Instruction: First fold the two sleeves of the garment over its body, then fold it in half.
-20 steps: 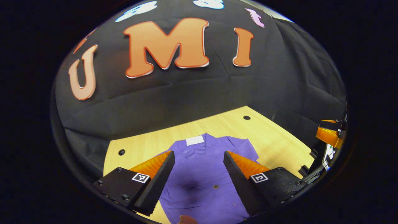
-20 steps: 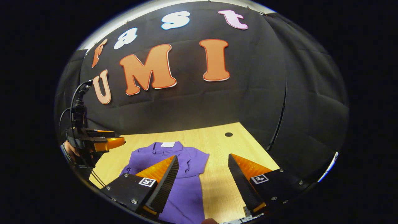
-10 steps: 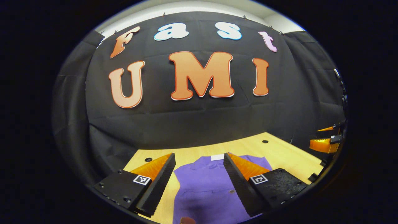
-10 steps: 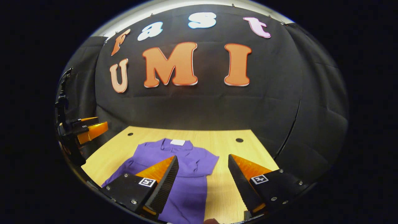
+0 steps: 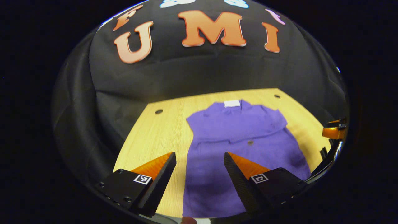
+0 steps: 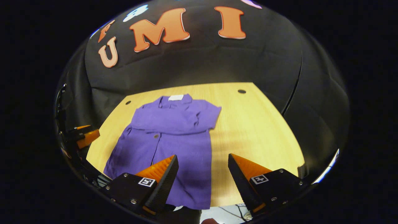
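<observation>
Both tongs, left gripper [image 5: 199, 174] and right gripper [image 6: 202, 177], are hanging released and empty above the near hem; I'm holding them there to take it. Beyond, the purple short-sleeved button shirt [image 6: 174, 137] is lying flat on the light wooden table [image 6: 255, 124], sleeves folded inward.

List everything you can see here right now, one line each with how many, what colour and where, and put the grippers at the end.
shirt: one, purple, lying flat on the table, both sleeves already folded in over the body, collar towards the far wall.
tag: one, white, at the shirt's collar.
table: one, light wood, with small dark round holes near its far corners.
cloth wall: black, behind and beside the table.
left gripper: one, open, above the shirt's near left part; also seen at the left edge of the right gripper view.
right gripper: one, open, above the shirt's near right edge; also seen at the right edge of the left gripper view.
</observation>
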Motion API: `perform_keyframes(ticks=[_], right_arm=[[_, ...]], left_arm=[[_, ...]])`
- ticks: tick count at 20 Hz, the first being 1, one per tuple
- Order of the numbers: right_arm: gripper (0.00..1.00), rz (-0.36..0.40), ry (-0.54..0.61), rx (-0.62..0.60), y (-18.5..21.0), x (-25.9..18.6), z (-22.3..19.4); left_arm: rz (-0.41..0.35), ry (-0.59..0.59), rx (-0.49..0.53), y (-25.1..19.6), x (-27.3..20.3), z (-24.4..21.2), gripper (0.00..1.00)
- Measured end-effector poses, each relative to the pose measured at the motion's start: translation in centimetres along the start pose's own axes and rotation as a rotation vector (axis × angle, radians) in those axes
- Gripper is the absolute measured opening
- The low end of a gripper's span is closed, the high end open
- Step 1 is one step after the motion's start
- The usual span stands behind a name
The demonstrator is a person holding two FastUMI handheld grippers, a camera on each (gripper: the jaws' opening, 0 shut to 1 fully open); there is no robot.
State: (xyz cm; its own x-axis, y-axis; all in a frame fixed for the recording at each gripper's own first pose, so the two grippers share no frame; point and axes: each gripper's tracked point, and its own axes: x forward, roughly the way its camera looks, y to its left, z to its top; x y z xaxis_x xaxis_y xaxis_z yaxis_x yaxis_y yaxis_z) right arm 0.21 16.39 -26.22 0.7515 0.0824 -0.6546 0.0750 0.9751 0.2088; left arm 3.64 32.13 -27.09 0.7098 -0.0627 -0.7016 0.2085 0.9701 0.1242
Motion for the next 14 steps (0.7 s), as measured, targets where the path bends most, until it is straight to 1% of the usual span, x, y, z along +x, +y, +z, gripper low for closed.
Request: perform_keyframes(ticks=[4,5,8,11,13,14], right_arm=[[0.96,-0.011,0.144,0.006,-0.3,1.1,-5.1],[0.96,-0.009,0.167,0.009,-0.1,1.3,-5.8],[0.96,0.001,0.235,0.004,0.1,1.8,-8.1],[0.96,-0.008,0.303,-0.002,-0.1,2.1,-10.3],[0.96,-0.004,0.348,0.008,-0.1,2.3,-11.8],[0.96,-0.005,0.379,0.013,-0.2,2.2,-12.8]], left_arm=[[0.008,0.162,0.01,0.8,1.4,-6.2,1.0],[-0.006,0.193,0.012,0.5,1.4,-7.5,1.0],[-0.021,0.265,0.022,0.4,1.3,-10.4,1.0],[-0.05,0.356,-0.006,0.1,1.1,-13.0,1.0],[-0.05,0.409,-0.01,0.3,0.8,-14.9,1.0],[-0.046,0.434,-0.011,0.4,0.6,-15.6,0.96]])
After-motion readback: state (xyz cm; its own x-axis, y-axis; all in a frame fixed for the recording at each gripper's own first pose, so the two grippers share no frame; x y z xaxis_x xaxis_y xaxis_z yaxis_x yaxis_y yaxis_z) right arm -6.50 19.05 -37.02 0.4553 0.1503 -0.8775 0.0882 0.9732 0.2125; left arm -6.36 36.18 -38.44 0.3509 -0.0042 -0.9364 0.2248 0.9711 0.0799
